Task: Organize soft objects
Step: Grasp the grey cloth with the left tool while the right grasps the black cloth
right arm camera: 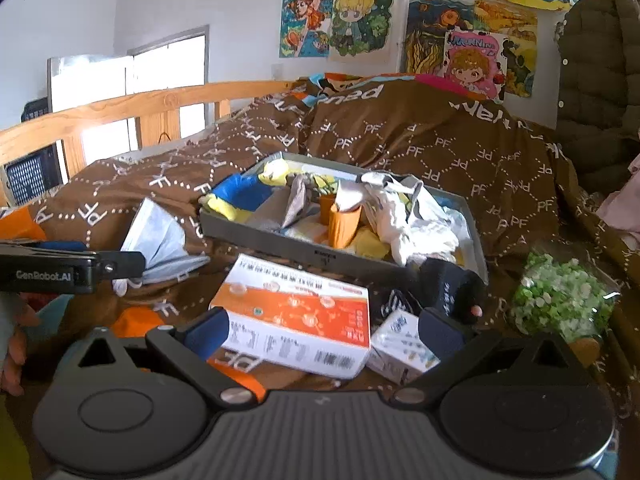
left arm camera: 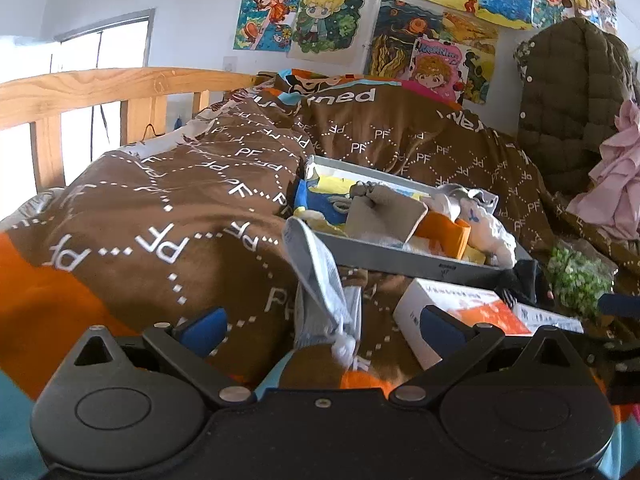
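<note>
In the grey tray (right arm camera: 256, 227), seemingly crumpled cloths (right arm camera: 404, 216).

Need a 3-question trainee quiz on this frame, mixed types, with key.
1. True or false: the pale blue pleated face mask lies inside the shallow grey tray.
2. Which gripper is nearer the mask: A left, B right?
3. Fill in: the orange-and-white cardboard box lies on the ____ "PF" blanket.

Key: 1 false (beside it); 2 A; 3 brown.
</note>
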A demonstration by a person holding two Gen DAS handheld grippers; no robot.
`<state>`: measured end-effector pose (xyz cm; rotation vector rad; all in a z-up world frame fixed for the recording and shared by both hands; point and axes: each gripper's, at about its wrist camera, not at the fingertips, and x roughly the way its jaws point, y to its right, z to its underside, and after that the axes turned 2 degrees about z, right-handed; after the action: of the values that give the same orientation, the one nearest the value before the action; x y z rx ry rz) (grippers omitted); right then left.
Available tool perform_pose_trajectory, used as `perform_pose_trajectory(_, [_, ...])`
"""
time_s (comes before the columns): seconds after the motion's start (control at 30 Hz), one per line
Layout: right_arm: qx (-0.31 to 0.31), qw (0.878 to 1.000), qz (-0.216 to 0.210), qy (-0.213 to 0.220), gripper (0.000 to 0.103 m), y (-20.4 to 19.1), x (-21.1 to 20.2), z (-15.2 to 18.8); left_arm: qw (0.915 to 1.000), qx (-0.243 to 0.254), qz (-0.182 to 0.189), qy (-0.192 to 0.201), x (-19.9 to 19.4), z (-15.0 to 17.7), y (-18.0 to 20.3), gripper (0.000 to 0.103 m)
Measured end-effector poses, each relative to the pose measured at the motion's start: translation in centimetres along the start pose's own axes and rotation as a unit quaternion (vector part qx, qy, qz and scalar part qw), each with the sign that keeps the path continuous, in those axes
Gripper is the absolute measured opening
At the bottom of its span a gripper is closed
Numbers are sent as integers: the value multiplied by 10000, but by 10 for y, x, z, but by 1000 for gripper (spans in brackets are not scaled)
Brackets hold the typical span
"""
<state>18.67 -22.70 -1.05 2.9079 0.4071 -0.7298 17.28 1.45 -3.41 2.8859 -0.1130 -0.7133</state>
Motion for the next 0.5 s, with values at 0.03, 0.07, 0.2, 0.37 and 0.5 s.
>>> perform_pose_trajectory(0.03, [36,10000,-8,43,103,1,3,-1,10000,-30,18,4,3,-1,1,102])
perform_pose_trajectory(0.07, [89,9999,-8,79,103,3,6,-1,10000,-65,27,8,7,-3,1,102])
perform_pose_trajectory(0.2, [284,9994,31,206,103,12,21,-4,9996,-278,102,42,20,-10,2,100])
perform_pose_trajectory(0.37, [591,9981,120,95,99,27,46,-9,9987,-466,191,-64,40,-19,5,80])
perform_pose_trajectory(0.5, [762,9970,145,-48,97,35,60,-6,9983,-537,146,-191,55,-22,9,66])
